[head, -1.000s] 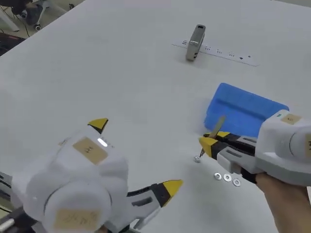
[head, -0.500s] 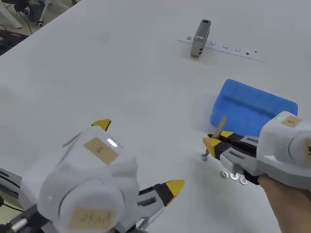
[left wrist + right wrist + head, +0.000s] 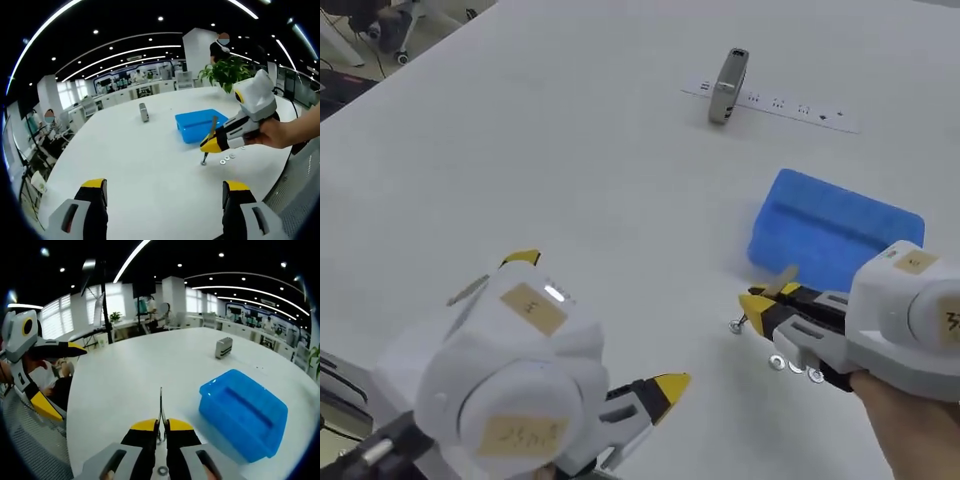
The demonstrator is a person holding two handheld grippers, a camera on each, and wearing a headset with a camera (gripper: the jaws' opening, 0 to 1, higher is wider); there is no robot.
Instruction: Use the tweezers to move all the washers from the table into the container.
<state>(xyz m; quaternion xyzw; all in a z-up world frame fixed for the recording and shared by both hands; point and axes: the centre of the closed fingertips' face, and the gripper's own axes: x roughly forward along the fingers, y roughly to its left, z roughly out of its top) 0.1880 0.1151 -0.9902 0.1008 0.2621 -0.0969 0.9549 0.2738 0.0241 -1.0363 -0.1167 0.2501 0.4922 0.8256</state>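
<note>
The right hand-held gripper (image 3: 757, 303) pinches the tweezers (image 3: 161, 407), tip angled down at the desk (image 3: 570, 150) for reaching flat washers (image 3: 778, 362), which lie just beside it near the blue container (image 3: 835, 225). The left hand-held gripper (image 3: 164, 186) gapes wide, apparently idle.

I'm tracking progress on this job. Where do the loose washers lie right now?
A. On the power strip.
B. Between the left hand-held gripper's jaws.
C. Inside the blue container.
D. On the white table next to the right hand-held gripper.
D: three washers lie in a row on the table by the right hand-held gripper, which clamps the tweezers, outside the blue container.
</note>
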